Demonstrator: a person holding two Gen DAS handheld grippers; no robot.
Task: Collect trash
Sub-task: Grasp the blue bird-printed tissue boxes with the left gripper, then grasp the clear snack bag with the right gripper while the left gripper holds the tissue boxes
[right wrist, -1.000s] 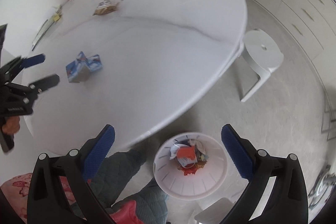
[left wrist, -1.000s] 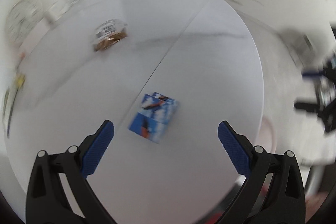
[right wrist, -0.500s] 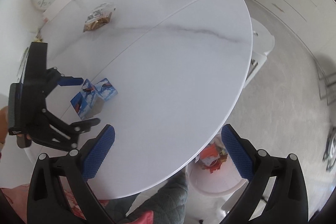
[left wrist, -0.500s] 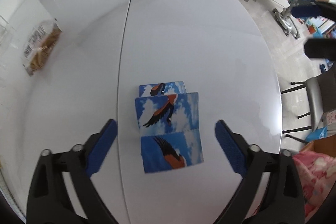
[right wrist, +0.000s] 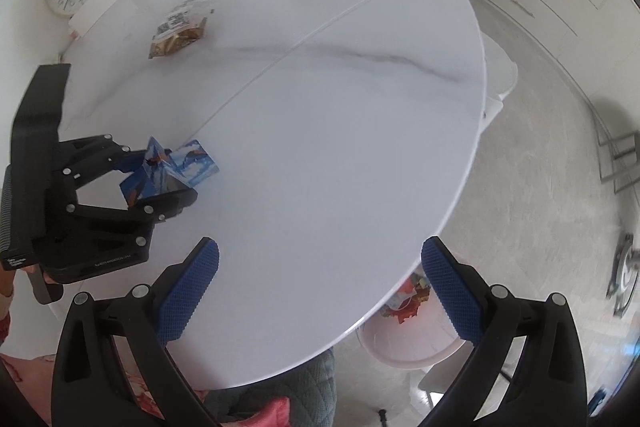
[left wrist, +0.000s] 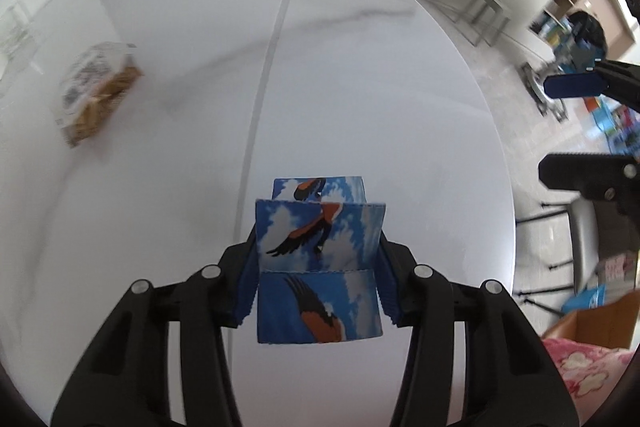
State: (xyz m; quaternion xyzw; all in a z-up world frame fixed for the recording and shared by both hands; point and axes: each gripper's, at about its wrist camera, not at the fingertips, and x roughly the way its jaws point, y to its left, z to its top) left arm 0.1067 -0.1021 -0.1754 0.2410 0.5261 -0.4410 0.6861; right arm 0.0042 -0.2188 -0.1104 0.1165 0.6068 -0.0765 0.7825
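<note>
**Q:** Where is the carton [left wrist: 318, 267]?

**A:** Near edge of the white desk [left wrist: 360, 87], between the left gripper [left wrist: 318, 281]'s jaws, which have just been closing and now press its side walls.

**Q:** How will it handle?

**A:** Probably light, thin card that crushes easily, so squeeze gently. The right gripper [right wrist: 316, 293] is released, empty.

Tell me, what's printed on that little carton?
Blue sky, white clouds and orange-and-black birds on the carton; clearest in the left wrist view.

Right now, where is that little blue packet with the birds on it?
The blue bird packet sits between the left claw on the white table, near the edge closest to the person; the snack bag lies well beyond it.
</note>
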